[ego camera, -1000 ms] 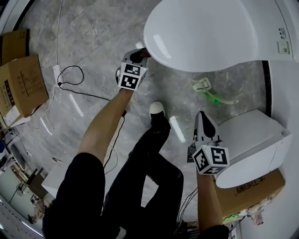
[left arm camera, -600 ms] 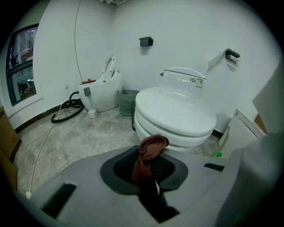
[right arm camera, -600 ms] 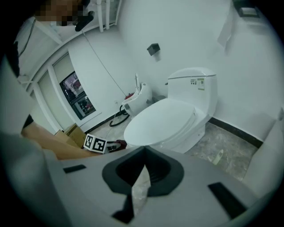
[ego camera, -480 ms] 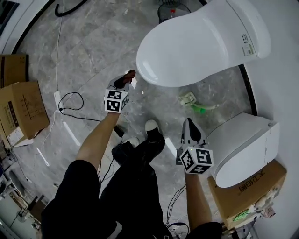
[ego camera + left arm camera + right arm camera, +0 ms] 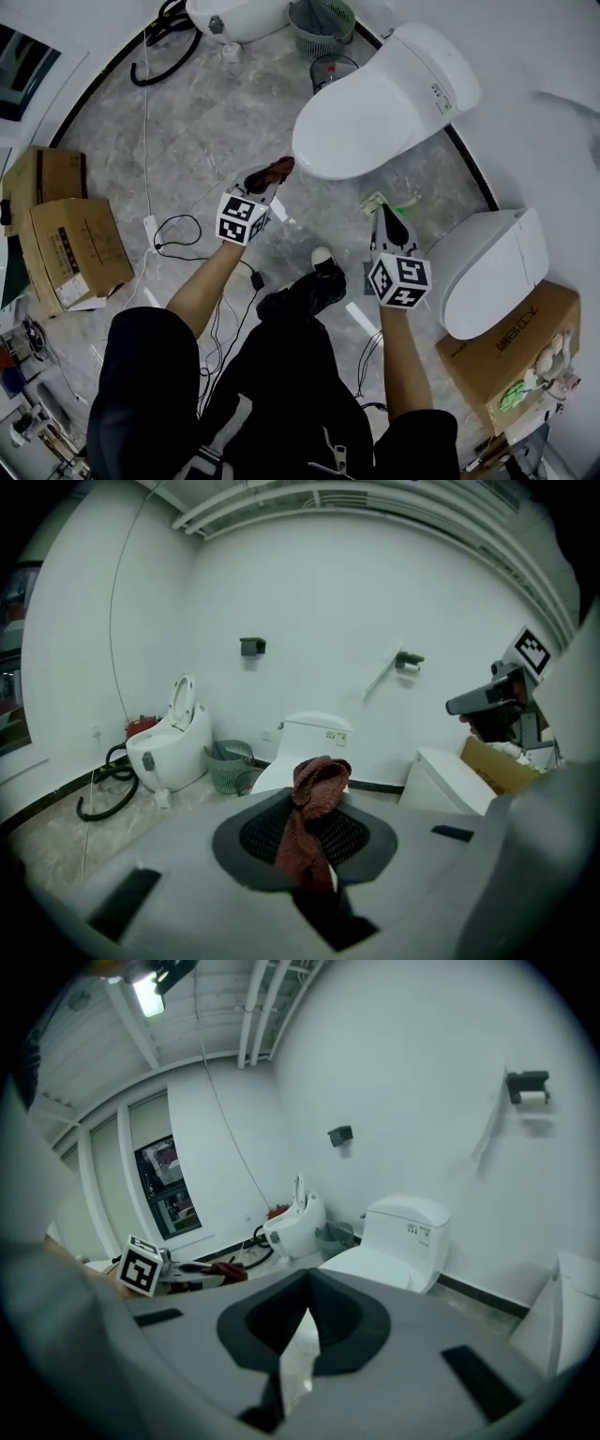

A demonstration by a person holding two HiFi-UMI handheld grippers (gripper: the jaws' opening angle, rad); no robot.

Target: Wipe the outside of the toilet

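since the left gripper [image 5: 267, 178] pinches the red-brown cloth [image 5: 314, 794] tight just beside the front of the toilet [image 5: 375, 112], it should press flat and rub along the round side. the right gripper [image 5: 392, 225] is closed and empty. the floor [image 5: 216, 103] on the left is roomy, but another toilet [image 5: 492, 267] crowds the right.

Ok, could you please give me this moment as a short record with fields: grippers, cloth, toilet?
left gripper: shut on a reddish cloth
right gripper: shut, nothing between the jaws
toilet: white, lid down, ahead of both grippers
cloth position: near the toilet's front edge, seemingly not touching it
floor: grey stone, with cables lying on it
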